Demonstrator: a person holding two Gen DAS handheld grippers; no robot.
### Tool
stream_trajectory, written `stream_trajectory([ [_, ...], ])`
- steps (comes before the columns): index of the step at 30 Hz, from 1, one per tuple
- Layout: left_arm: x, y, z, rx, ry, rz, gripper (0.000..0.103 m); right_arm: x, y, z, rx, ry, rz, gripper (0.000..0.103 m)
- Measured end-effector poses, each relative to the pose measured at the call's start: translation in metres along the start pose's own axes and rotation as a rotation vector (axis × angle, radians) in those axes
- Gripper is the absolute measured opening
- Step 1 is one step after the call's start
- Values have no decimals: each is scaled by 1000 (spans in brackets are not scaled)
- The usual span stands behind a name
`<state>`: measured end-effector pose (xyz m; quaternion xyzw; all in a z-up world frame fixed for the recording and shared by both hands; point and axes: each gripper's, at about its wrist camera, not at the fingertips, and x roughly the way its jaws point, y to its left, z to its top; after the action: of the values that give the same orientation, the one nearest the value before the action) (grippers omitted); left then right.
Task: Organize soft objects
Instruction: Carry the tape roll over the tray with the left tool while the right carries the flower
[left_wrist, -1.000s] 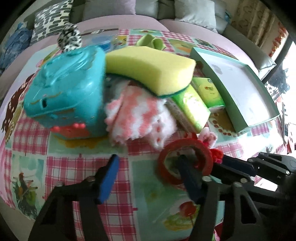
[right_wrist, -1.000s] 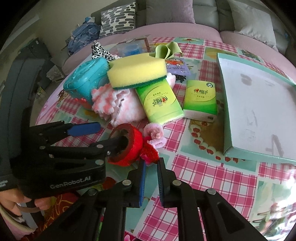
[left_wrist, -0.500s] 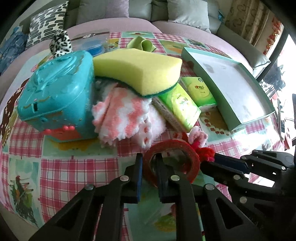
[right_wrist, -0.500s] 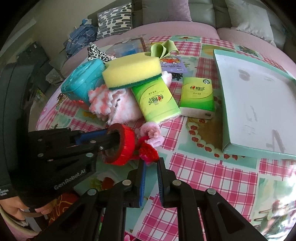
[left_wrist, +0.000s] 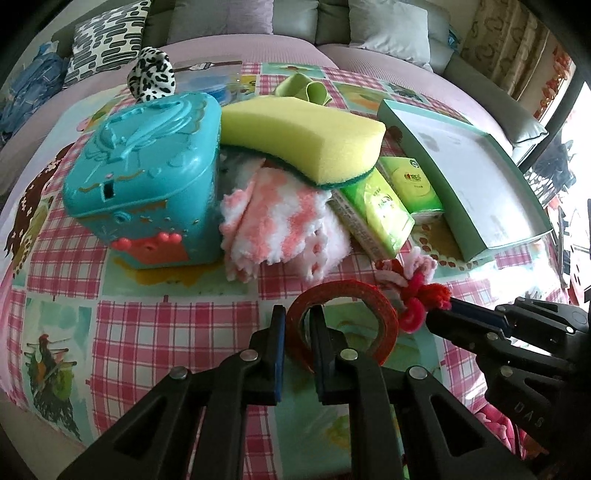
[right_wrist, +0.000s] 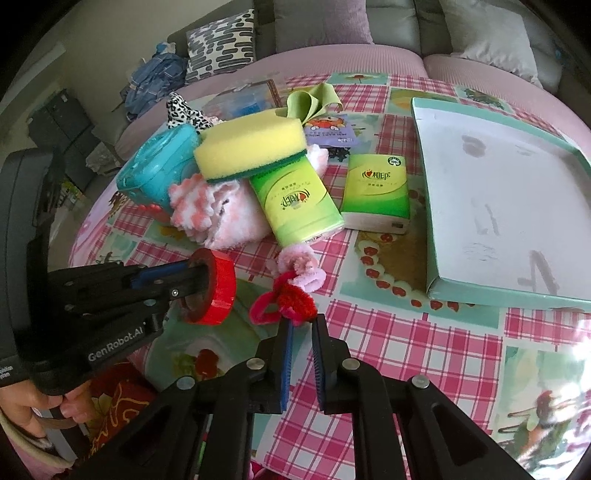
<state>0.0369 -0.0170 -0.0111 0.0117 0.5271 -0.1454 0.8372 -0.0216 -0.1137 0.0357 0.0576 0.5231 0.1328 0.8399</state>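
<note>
My left gripper (left_wrist: 297, 325) is shut on the rim of a red tape roll (left_wrist: 384, 310), one finger inside the ring and one outside. The right wrist view shows that gripper (right_wrist: 192, 271) holding the roll (right_wrist: 221, 288) on edge, just above the checked tablecloth. My right gripper (right_wrist: 302, 325) is shut on the red end of a fuzzy red-and-pink flower (right_wrist: 295, 299) lying beside the roll. From the left wrist, the right gripper (left_wrist: 447, 308) meets the flower (left_wrist: 421, 302) at the lower right. Behind them, a yellow sponge (left_wrist: 306, 136) rests on a pink-and-white fluffy cloth (left_wrist: 280, 218).
A teal plastic box (left_wrist: 147, 173) stands left of the cloth. Two green tissue packs (right_wrist: 295, 199) (right_wrist: 376, 192) lie mid-table, and a shallow teal tray (right_wrist: 498, 288) lies on the right. A leopard-print item (left_wrist: 151, 77) and a green cloth (left_wrist: 303, 86) lie at the back. Sofa cushions are beyond.
My left gripper went from wide open to shut on the tape roll's rim, and the roll has tipped up on edge. The right gripper stayed put.
</note>
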Motion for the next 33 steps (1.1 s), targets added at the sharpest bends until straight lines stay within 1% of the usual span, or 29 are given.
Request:
stream_trajectory([
  [13,-29,15,-3,-5,-33,5,11,-23,0,-4,-6,-40,-8,8],
  [26,-63,8,-7,4,-76,17,11,-47,3,-8,-17,-86,-11,7],
  [33,-77,1,2,35,-93,23,11,-63,2,-3,-17,-123,-21,7],
])
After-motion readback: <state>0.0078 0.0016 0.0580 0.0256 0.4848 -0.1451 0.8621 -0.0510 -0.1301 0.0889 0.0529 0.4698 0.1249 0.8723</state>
